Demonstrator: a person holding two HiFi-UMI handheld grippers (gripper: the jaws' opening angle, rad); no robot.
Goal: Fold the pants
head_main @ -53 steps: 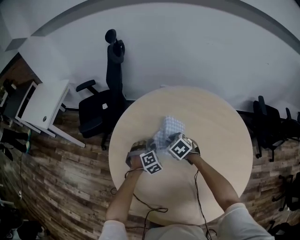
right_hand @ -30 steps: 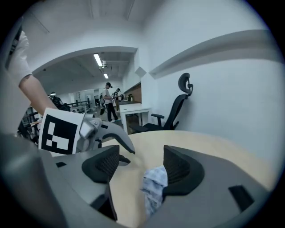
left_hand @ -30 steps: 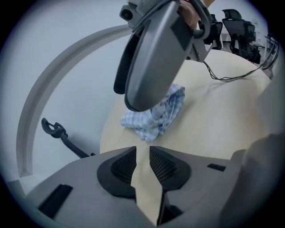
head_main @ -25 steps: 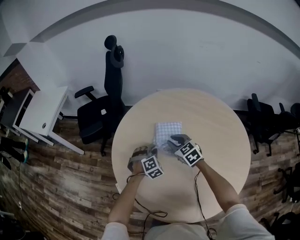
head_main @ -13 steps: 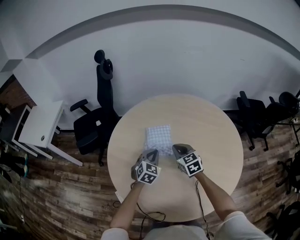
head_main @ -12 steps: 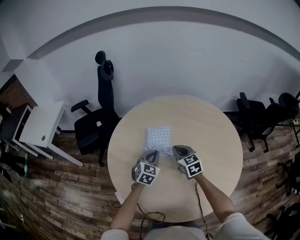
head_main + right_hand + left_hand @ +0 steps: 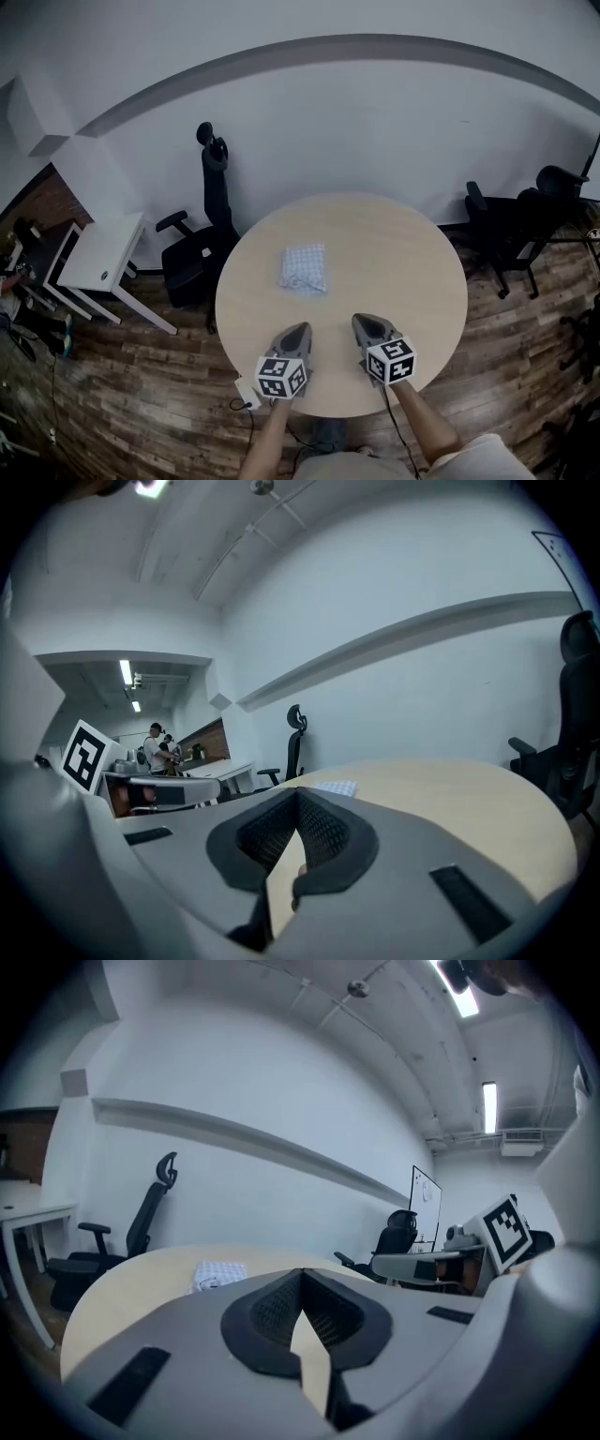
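Nearest you, the round, pale wooden table [image 7: 427, 300] is showing its close rim, and you are holding both tools over it, side by side and well apart. Your left gripper [image 7: 294, 332] is pointing away from you across the tabletop. Its jaws are pressing tip to tip and gripping nothing, with only bare wood showing behind them. Your right gripper [image 7: 367, 324] is doing the same: its jaws are meeting at the tips with nothing caught between them.

Farther out, left of the table's middle, the blue-and-white checked pants [image 7: 304, 268] are lying folded into a compact, flat packet. They are sitting well clear of both grippers, a little nearer the left one's line. The packet is looking almost square from above, so its long axis is hard to call. Its edges are sitting slightly askew to you, with the far end leaning right.

Beyond the table's left edge, a tall-backed black office chair [image 7: 202, 239] is standing on the dark wood-plank floor [image 7: 131, 394], with a white desk [image 7: 98, 262] further left. More black chairs [image 7: 511, 225] are grouping at the right, against the plain white wall [image 7: 356, 131].
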